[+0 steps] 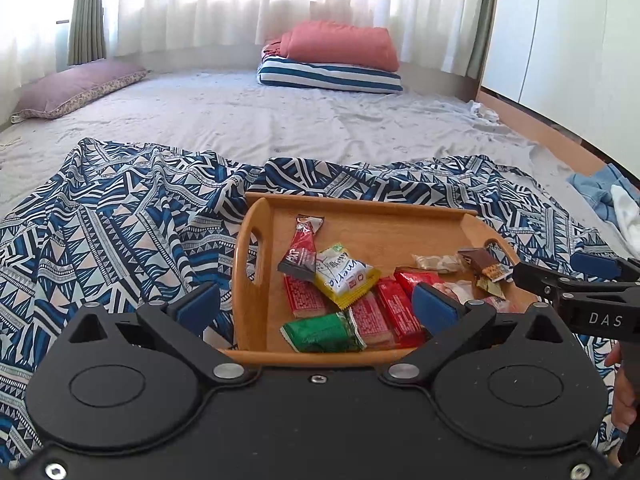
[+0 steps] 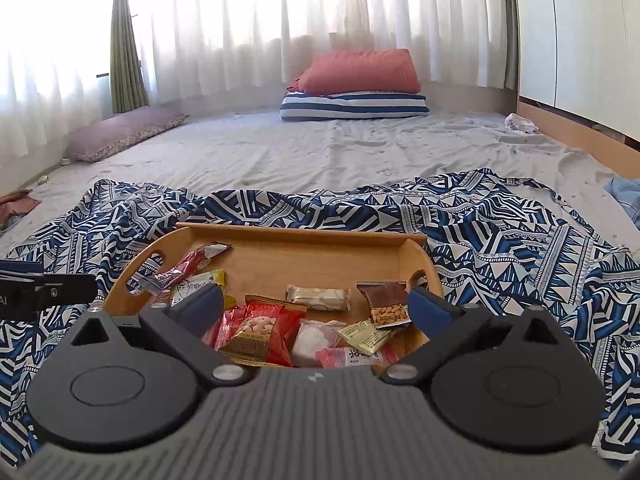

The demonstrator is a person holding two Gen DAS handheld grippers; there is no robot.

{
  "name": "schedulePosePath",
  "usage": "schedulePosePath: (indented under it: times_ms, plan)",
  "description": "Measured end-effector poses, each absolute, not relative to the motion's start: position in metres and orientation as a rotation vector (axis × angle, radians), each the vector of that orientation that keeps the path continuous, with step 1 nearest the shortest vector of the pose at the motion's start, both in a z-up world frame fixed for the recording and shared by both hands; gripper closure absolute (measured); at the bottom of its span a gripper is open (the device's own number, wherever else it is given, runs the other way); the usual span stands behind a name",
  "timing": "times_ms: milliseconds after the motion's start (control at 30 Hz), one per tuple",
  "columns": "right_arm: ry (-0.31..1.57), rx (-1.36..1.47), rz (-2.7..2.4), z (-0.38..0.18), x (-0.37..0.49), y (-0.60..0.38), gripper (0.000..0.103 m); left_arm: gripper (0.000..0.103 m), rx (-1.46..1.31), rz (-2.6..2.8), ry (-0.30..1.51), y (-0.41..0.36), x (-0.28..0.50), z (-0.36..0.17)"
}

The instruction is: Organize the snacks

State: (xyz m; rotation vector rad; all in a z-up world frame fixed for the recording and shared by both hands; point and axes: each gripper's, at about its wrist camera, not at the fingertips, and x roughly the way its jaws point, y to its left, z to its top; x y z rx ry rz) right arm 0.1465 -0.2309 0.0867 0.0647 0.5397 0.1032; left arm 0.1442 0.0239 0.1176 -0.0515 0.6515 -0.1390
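- Both hand-held grippers hover at the near edge of the wooden tray (image 1: 400, 232): the left hand-held gripper (image 1: 316, 304) has its blue pads spread wide with nothing between them, and the right hand-held gripper (image 2: 314, 304) is likewise spread and empty.
- Snacks lie loose inside the tray, which sits on a blue patterned cloth (image 1: 112, 232) spread over the bed (image 1: 280, 120). No packet shows on the cloth outside it.
- At the left end a yellow packet (image 1: 346, 280) lies across the red bars (image 1: 384, 312), with a green packet (image 1: 320, 332) at the near rim and a dark red sachet (image 1: 302, 252) propped behind.
- At the right end sit a red nut bag (image 2: 260, 332), a clear white packet (image 2: 316, 336), a pale bar (image 2: 318, 298) and a brown peanut packet (image 2: 386, 300), partly overlapping.
- With everything in the tray yet jumbled, the scene fits either gathering that is finished or sorting by kind that is under way; the pictures do not settle which.
- Any pick here likely goes best from the top of an overlap, gripping a crimped end rather than the flat face, since the thin foil would slip or drag its neighbours.
- Keeping the two grippers at opposite ends avoids a clash; the right one's finger already shows just beside the tray's right handle in the left view.
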Motion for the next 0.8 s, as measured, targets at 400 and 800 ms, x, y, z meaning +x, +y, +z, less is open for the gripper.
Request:
schedulePosePath:
  times_ms: [400, 800]
  plan:
    - [0.524, 0.059, 0.101, 0.079, 0.105, -0.231, 0.0, 0.001, -0.041, -0.139, 0.646, 0.022, 0.1, 0.106]
    - [0.537, 0.028, 0.08, 0.054, 0.084, -0.225, 0.0, 0.001, -0.006, -0.079, 0.695, 0.009, 0.091, 0.062]
